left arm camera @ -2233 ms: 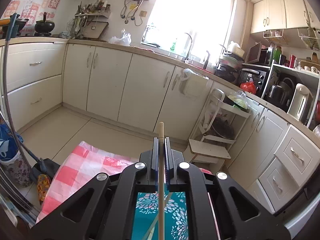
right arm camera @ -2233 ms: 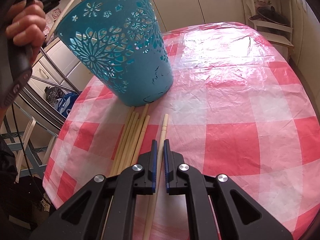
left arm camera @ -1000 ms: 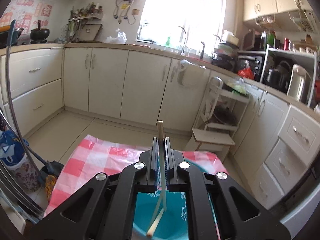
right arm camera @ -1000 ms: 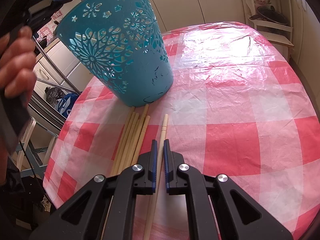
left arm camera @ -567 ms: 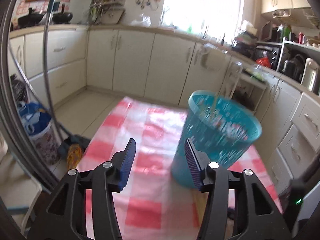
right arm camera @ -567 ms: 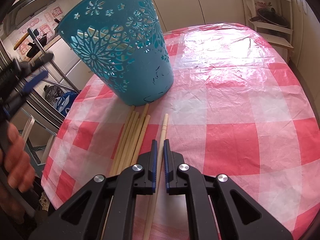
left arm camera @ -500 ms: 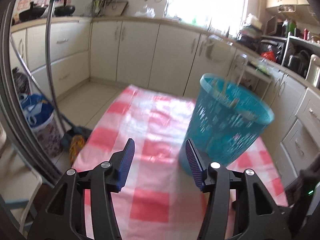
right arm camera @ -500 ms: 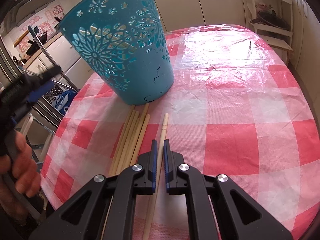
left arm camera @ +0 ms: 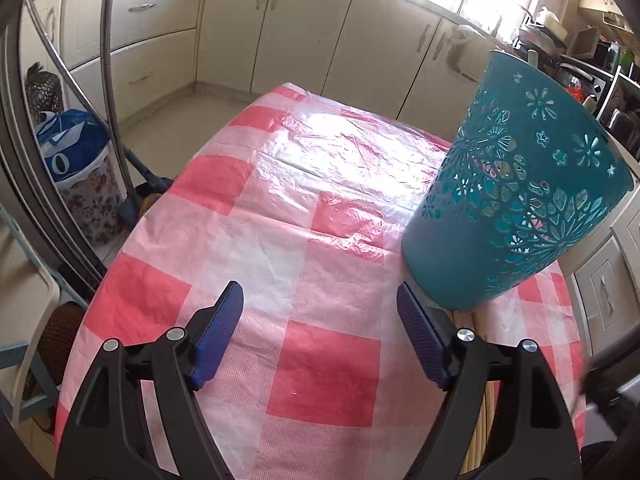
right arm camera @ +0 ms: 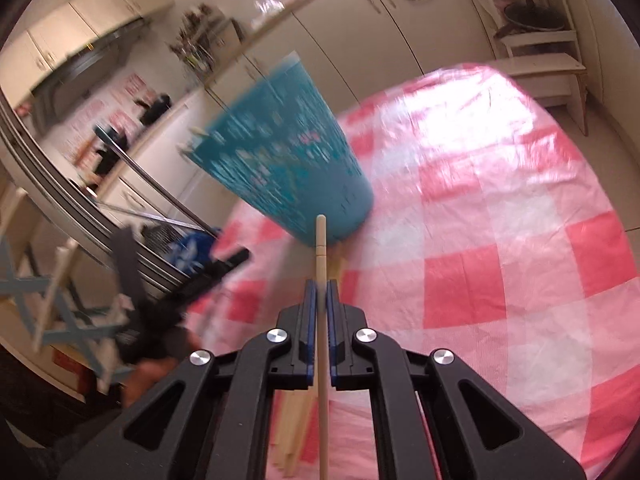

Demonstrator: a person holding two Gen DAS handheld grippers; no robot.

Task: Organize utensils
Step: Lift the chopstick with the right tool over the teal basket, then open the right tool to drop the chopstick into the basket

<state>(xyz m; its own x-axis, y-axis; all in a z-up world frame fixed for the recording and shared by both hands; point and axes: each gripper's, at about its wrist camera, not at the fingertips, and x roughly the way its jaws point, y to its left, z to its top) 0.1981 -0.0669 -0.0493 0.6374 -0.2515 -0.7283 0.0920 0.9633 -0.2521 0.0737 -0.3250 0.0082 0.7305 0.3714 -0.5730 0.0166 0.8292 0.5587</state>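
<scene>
A teal cut-out basket (left arm camera: 520,200) stands on the red-and-white checked tablecloth (left arm camera: 320,184), to the right of my left gripper (left arm camera: 320,320). That gripper's jaws are opening over the cloth, with nothing between them. Loose wooden chopsticks (left arm camera: 470,318) lie at the basket's foot, partly hidden behind the left gripper's right finger. In the right wrist view my right gripper (right arm camera: 319,300) is shut on a single chopstick (right arm camera: 321,248), raised off the cloth and pointing at the blurred basket (right arm camera: 280,152). Several more chopsticks (right arm camera: 296,420) lie beneath it. The left gripper (right arm camera: 180,292) shows there at the left.
A blue-and-white bag in a floral bin (left arm camera: 76,148) and bent metal tubes (left arm camera: 108,80) stand off the table's left edge. Cream cabinets (left arm camera: 304,28) line the far wall. A white step shelf (right arm camera: 540,52) stands beyond the table's far right.
The left gripper let its chopstick go into the basket, then swung left and down beside it while opening. The right gripper lifted its chopstick off the cloth and tilted upward.
</scene>
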